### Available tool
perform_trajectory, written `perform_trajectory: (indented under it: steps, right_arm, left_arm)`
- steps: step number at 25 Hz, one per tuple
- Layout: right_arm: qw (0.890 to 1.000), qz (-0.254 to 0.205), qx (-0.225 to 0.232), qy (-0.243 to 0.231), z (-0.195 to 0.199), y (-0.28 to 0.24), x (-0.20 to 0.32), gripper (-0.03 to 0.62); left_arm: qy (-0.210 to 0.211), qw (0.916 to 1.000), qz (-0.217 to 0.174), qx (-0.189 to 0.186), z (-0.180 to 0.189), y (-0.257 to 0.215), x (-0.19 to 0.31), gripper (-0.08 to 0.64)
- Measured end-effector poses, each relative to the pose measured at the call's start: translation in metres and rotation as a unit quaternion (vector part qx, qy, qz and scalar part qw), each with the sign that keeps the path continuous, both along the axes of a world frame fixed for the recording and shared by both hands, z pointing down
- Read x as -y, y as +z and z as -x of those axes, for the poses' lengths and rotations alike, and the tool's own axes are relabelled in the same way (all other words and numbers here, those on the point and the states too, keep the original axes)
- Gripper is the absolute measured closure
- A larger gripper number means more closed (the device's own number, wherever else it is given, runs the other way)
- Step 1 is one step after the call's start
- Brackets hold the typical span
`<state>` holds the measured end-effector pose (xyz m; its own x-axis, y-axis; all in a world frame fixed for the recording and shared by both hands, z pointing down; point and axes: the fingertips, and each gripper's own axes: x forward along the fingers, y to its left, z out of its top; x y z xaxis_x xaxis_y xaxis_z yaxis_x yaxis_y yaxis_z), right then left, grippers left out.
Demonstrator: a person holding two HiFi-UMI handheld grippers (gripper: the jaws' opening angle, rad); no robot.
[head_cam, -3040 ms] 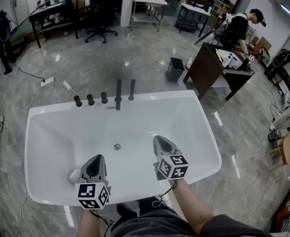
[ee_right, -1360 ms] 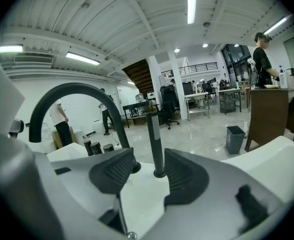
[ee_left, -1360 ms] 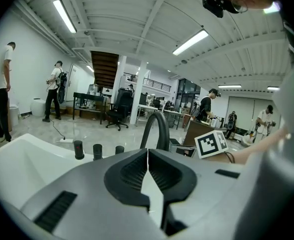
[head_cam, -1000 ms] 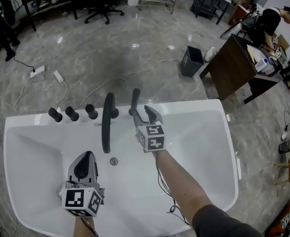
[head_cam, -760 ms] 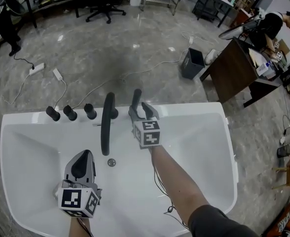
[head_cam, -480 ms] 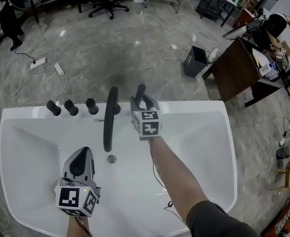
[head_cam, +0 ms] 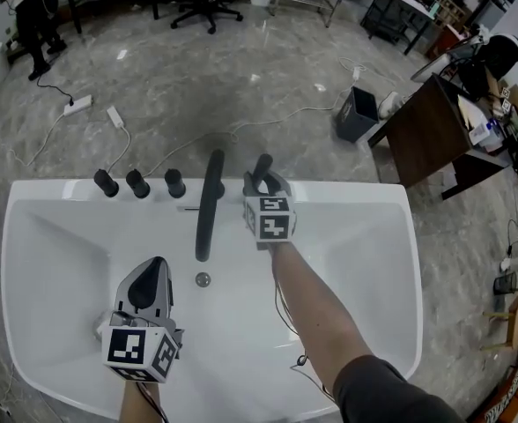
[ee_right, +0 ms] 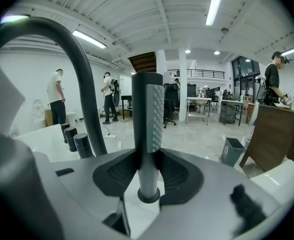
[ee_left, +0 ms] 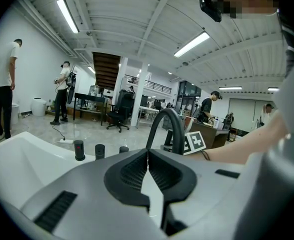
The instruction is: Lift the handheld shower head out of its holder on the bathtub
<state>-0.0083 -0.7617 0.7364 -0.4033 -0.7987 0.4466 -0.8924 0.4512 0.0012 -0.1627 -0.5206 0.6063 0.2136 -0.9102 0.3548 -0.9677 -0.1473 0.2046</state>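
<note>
Grey polished stone floor (head_cam: pixel 197 86) all round, with the white freestanding bathtub (head_cam: pixel 356 263) taking up the lower half of the head view, long side across the picture. A dark brown wooden desk (head_cam: pixel 418 130) stands off past the tub's far right corner, well apart from it. The black arched metal faucet spout (head_cam: pixel 210 210) sits about mid-way along the far rim and curves in over the basin. Right gripper (head_cam: pixel 266 186) is at the far rim just right of the spout, arm stretched across the tub. In the right gripper view its jaws have just been closing and both pads now sit against the slim black cylindrical handheld shower head (ee_right: pixel 149 134), low on its shaft. So it grips the wand. The shower head stands upright in its holder on the far rim, base collar seated, and its top pokes out beyond the gripper in the head view (head_cam: pixel 262 167). Left gripper (head_cam: pixel 151 276) hangs over the near-left part of the basin, clear of the tub surface as far as I can tell. In the left gripper view its jaws are closed tip to tip with nothing between them. Three short black cylindrical knobs (head_cam: pixel 137 183) stand in a row on the far rim left of the spout. A small round metal drain (head_cam: pixel 203 279) lies in the tub bottom below the spout end.
</note>
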Motion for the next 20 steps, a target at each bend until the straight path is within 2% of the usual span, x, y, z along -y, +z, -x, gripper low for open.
perform_trajectory:
  steps: [9,20]
  right_arm:
    - [0.999,-0.043,0.004,-0.018,-0.003,-0.054,-0.024,0.451]
    - [0.995,-0.091,0.029,-0.022,-0.025,-0.152,-0.082,0.451]
  left_arm:
    - [-0.011,0.9999,-0.006,0.003,0.002,-0.025,-0.023,0.545]
    - [-0.009,0.9996,-0.025,0.008,-0.011,-0.089,-0.064,0.543]
